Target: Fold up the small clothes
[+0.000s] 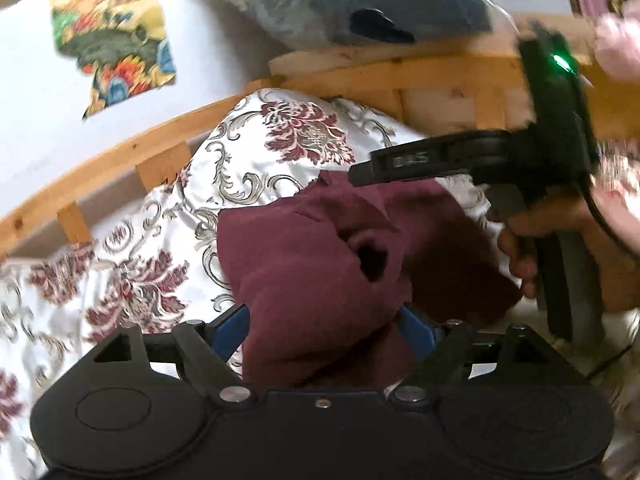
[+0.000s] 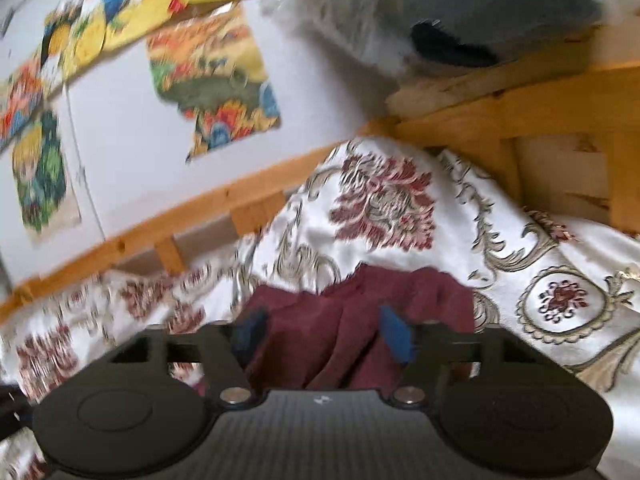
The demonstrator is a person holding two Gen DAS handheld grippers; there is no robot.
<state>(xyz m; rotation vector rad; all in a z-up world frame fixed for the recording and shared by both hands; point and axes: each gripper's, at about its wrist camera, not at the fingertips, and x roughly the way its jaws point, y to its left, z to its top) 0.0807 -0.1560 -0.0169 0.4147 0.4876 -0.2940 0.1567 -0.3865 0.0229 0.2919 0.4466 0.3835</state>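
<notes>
A small maroon garment (image 1: 320, 264) lies bunched on the floral bedspread (image 1: 256, 148). My left gripper (image 1: 324, 328) has its blue pads on either side of a thick fold of the garment and holds it. In the right wrist view the same maroon cloth (image 2: 340, 328) sits between the blue pads of my right gripper (image 2: 324, 336), which grips it. The right gripper, held in a hand, also shows in the left wrist view (image 1: 552, 168) at the right, above the garment.
A wooden bed frame rail (image 1: 360, 76) runs behind the bedspread. A blue and grey plush toy (image 1: 360, 0) rests on the rail. Colourful pictures (image 2: 212, 84) hang on the white wall. A pink cloth (image 1: 620, 40) is at the far right.
</notes>
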